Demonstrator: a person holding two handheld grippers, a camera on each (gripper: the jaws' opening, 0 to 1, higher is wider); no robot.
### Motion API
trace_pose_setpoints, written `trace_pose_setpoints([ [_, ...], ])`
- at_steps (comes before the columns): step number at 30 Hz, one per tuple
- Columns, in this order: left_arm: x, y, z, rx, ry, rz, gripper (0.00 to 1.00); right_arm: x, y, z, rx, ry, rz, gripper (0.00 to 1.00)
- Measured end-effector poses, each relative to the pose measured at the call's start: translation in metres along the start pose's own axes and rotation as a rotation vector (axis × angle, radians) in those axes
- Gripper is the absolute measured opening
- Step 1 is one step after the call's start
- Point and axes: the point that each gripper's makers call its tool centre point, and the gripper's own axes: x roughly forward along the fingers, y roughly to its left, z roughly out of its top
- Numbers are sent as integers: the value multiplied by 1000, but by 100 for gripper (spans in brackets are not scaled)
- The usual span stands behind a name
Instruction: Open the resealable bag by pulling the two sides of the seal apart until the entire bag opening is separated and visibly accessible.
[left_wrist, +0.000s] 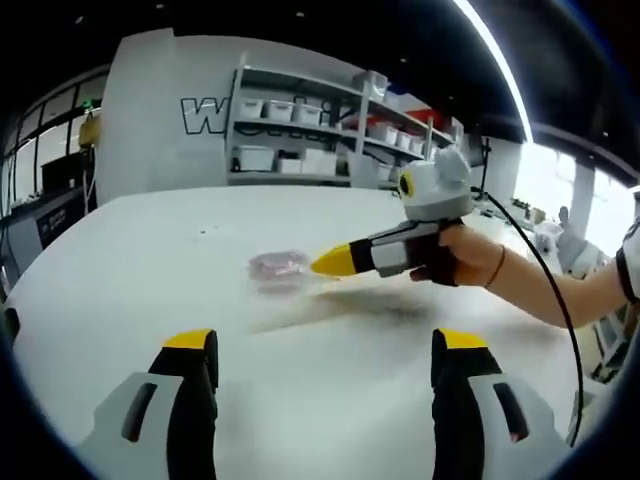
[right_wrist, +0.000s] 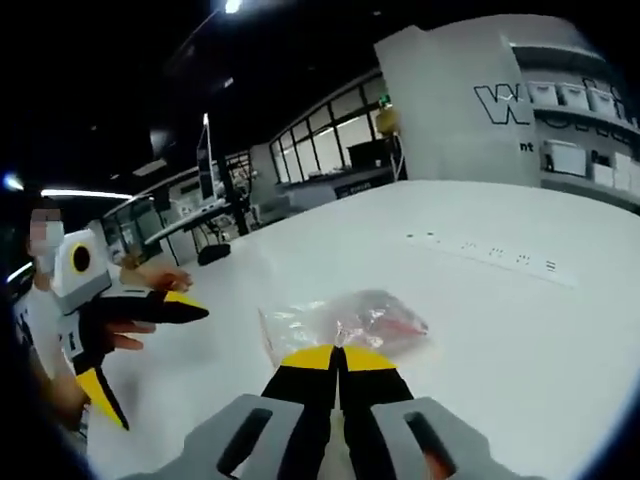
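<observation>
A clear resealable bag with something pink inside lies flat on the white table. In the left gripper view the right gripper reaches in from the right in a person's hand, its yellow tips pressed together at the bag's right edge. In its own view the right gripper is shut, tips at the bag's near edge, and nothing shows between them. My left gripper stands wide open in front of the bag, well short of it. In the right gripper view the left gripper sits at the left, jaws spread.
Shelves with white bins and a white lettered wall stand beyond the table's far edge. A black cable trails from the right gripper along the person's forearm. Desks and windows lie past the table.
</observation>
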Motion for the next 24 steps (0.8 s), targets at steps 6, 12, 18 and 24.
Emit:
trace_pose_setpoints([
  [6,0,-2,1,3,-3,-10,86,-8,11,0,25,-3,35,0],
  [12,0,-1,2,0,-11,-7,86,-15,22,-2,42,-5,65,0],
  [18,-1,-3,-1,2,-6,-8,85,-21,32,-5,50,0,90,0],
  [24,-1,-6,-2,3,-8,-9,85,-29,37,-10,65,1,103,0],
])
